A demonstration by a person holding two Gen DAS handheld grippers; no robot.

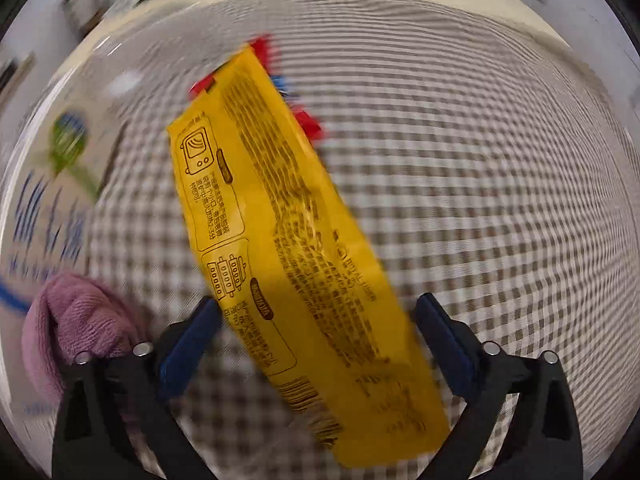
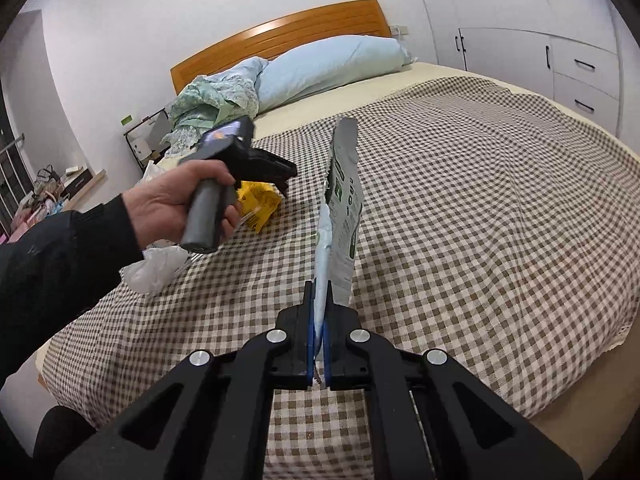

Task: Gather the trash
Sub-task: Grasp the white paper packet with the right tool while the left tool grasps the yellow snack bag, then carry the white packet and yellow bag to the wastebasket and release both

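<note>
A bed (image 2: 500, 208) under a brown-and-white checked cover fills both views, its wooden headboard (image 2: 280, 36) at twelve o'clock with a pale blue pillow (image 2: 332, 66) below it. On the cover at about ten o'clock in the right wrist view lies a crumpled white plastic bag (image 2: 154, 268), seemingly the only container here; what it holds cannot be told. A yellow snack wrapper (image 1: 288, 240) lies flat on the cover, running from eleven o'clock to five o'clock in the left wrist view, with a red wrapper (image 1: 306, 120) peeking from beneath its far end and a mauve cloth (image 1: 76, 320) at eight o'clock. The left gripper (image 1: 316, 312), held in a person's hand (image 2: 176, 204), hangs over the yellow wrapper with jaws spread wide, one on each side of its near half and neither pressing it. The right gripper (image 2: 318, 312) is clamped tight on a green-and-white torn pouch (image 2: 342, 208), standing upright toward twelve o'clock. The step appears to be seizing the yellow wrapper: the gripper would do well to settle low and straddle one long edge, since thin film lying flat may slip or drag the cover up with it.
</note>
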